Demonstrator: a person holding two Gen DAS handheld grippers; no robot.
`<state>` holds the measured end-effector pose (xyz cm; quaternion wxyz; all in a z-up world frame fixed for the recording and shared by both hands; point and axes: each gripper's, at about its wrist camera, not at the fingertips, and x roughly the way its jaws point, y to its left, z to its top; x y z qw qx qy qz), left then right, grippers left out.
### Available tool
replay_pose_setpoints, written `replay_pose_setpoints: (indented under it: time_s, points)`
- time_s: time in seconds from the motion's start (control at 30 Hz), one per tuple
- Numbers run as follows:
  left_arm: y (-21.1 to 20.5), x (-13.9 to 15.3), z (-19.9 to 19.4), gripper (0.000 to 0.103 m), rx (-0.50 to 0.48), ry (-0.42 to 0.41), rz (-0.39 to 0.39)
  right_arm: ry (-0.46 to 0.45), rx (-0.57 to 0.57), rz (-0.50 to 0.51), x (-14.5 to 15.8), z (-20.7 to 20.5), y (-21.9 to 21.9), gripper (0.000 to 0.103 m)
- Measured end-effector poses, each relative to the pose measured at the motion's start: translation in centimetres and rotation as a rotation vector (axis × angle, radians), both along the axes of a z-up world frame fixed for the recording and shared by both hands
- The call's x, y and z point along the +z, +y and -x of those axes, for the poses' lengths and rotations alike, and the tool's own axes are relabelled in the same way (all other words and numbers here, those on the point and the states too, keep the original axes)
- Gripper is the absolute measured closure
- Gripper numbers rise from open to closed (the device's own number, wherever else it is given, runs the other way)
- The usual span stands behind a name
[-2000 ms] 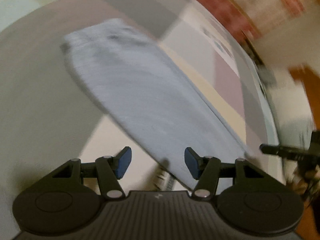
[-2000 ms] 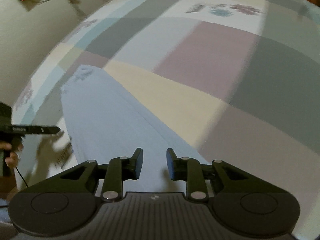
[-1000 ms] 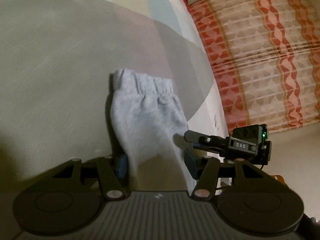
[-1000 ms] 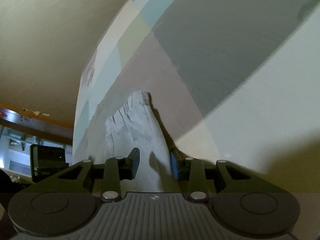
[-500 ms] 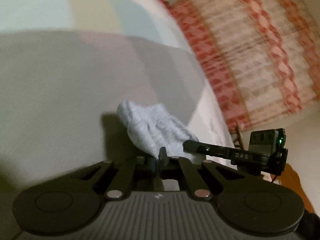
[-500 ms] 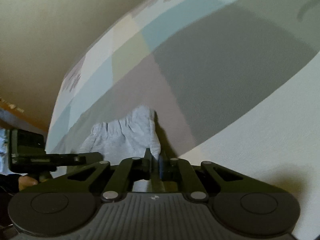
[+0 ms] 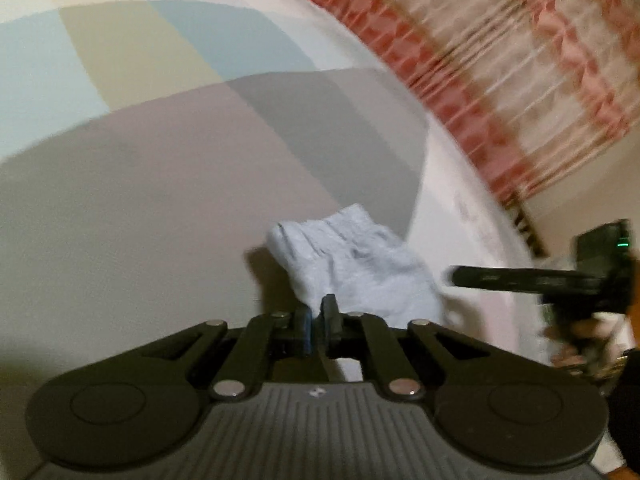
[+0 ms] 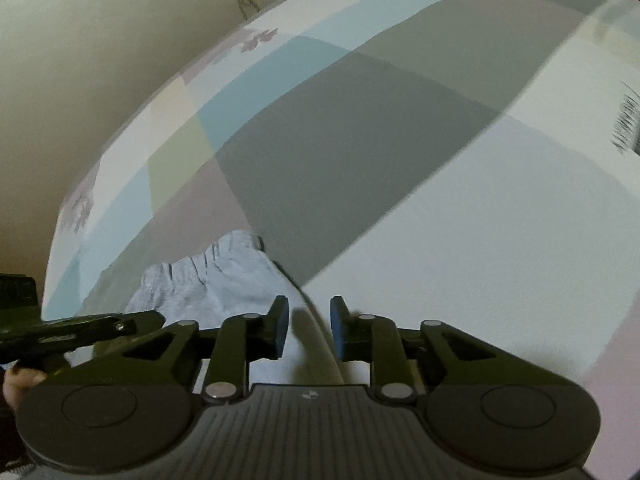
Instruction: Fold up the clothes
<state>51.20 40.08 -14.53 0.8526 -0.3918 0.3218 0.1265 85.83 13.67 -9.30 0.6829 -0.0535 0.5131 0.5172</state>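
Observation:
A light blue-grey garment (image 7: 356, 272) with a gathered elastic band lies bunched on the patchwork bedspread (image 7: 160, 168). My left gripper (image 7: 319, 313) is shut on the garment's near edge, the cloth pinched between its blue pads. In the right wrist view the same garment (image 8: 216, 280) lies to the left, and its edge runs between the jaws of my right gripper (image 8: 308, 322). Those jaws are opening and their pads stand clear of the cloth. Each gripper shows in the other's view: the right gripper's body (image 7: 600, 268) at the right, the left gripper's finger (image 8: 80, 330) at the left.
The bedspread (image 8: 400, 160) of grey, blue, cream and mauve patches fills both views. A red and beige patterned curtain (image 7: 520, 60) hangs past the bed's far edge. A plain wall (image 8: 80, 60) lies beyond the bed's left edge. A hand (image 8: 18, 384) shows at the lower left.
Both grippers closed on the garment's near edge and rose with it. Since then the right jaws have parted again, while the left stays pinched on the cloth.

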Motion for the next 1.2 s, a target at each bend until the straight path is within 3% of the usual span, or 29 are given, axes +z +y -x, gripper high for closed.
replay_pose_setpoints:
  time_s: [0.03,0.17,0.23,0.3,0.5,0.63,0.7,0.77,0.87,0.93,1.03,1.1,1.2]
  points:
    - [0.2,0.3,0.2,0.090,-0.005,0.009,-0.022,0.000,-0.017,0.002,0.3,0.5,-1.1,0.073]
    - [0.9,2.5,1.0,0.090,0.025,0.074,-0.167,-0.014,-0.058,0.077,1.1,2.9,-6.5,0.072]
    - [0.8,3.4,1.3,0.090,0.024,0.076,-0.200,-0.033,-0.063,0.160,1.4,4.2,-9.9,0.072]
    - [0.0,4.3,1.1,0.087,-0.042,0.049,-0.199,-0.036,-0.062,0.247,1.1,5.7,-13.1,0.072]
    - [-9.1,4.2,-2.4,0.086,-0.496,-0.014,-0.219,-0.030,-0.071,0.409,-1.3,9.1,-19.3,0.072]
    - [-15.0,3.7,-3.1,0.085,-0.708,-0.062,-0.193,-0.071,-0.053,0.390,-2.0,10.1,-20.2,0.071]
    - [-16.9,3.3,-3.3,0.085,-0.761,-0.058,-0.169,-0.097,-0.027,0.391,-1.9,10.4,-19.8,0.072]
    - [-18.9,2.9,-3.2,0.085,-0.824,-0.047,-0.177,-0.102,-0.006,0.383,-1.8,10.8,-19.0,0.088]
    - [-21.2,1.8,-3.2,0.084,-0.904,0.016,-0.222,-0.148,-0.008,0.385,-2.0,11.9,-19.1,0.098]
    - [-22.2,0.9,-3.0,0.084,-0.943,0.093,-0.241,-0.189,-0.037,0.393,-1.8,12.2,-18.9,0.100]
    - [-22.3,0.9,-2.1,0.084,-0.956,0.106,-0.251,-0.257,-0.125,0.397,-1.6,11.5,-19.5,0.101]
    - [-22.1,1.0,-1.9,0.083,-0.956,0.121,-0.241,-0.235,-0.192,0.385,-1.8,10.5,-20.4,0.101]
    - [-22.3,1.8,-1.8,0.084,-0.961,0.130,-0.259,-0.209,-0.268,0.353,-1.2,10.8,-21.4,0.091]
